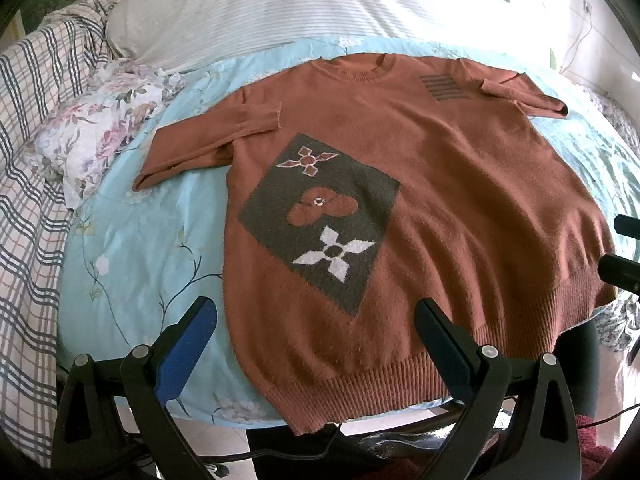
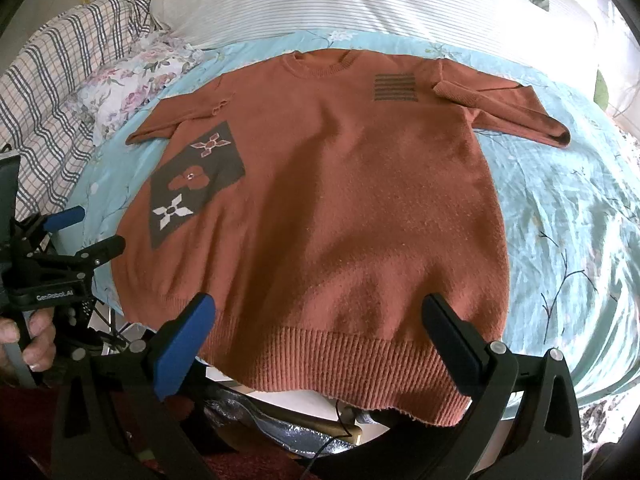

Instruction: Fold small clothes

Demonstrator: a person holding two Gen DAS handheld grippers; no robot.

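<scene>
A rust-orange sweater (image 2: 340,200) lies flat on the floral bedsheet (image 2: 560,200). Both the left claw (image 1: 316,328) and the right claw (image 2: 320,324) gape wide, holding nothing.

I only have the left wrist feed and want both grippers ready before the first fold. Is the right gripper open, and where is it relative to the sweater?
Observer: The right gripper is open with nothing between its fingers. It points at the ribbed hem of the sweater.
Operator: How does my left gripper look from outside?
Observer: The left gripper is open too. It sits just off the sweater's edge, on the side with the dark flower patch, and a hand holds its grip.
</scene>
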